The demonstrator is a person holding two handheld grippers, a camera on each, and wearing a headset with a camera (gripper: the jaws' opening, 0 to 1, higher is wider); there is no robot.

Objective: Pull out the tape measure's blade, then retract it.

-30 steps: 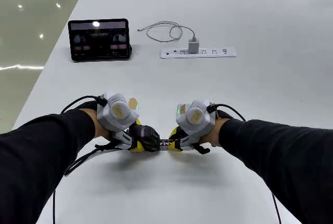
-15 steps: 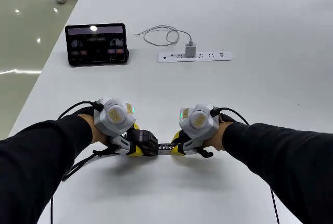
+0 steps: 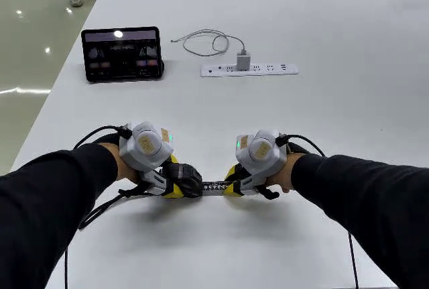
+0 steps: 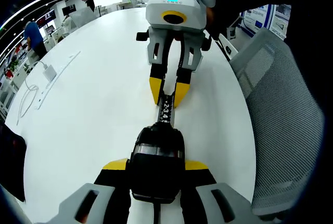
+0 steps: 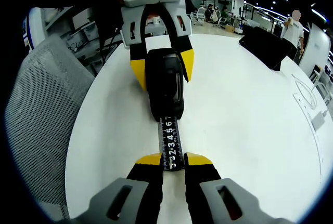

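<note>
While the left hand-held gripper (image 3: 175, 185) is clamped across the black tape measure case (image 3: 188, 179), the right hand-held gripper (image 3: 233, 187) is closed on the tip of the blade (image 5: 170, 143) between its yellow pads. A short run of blade, numbers up, spans the gap between them, low over the near part of the white worktop (image 3: 288, 121). Its long axis runs left to right, case to tip. The pull, as I judge it, belongs to the right hand-held gripper, drawing straight rightward along that line while the left anchors the case. Far off sit a tablet (image 3: 122, 53) and a power strip (image 3: 249, 69).
</note>
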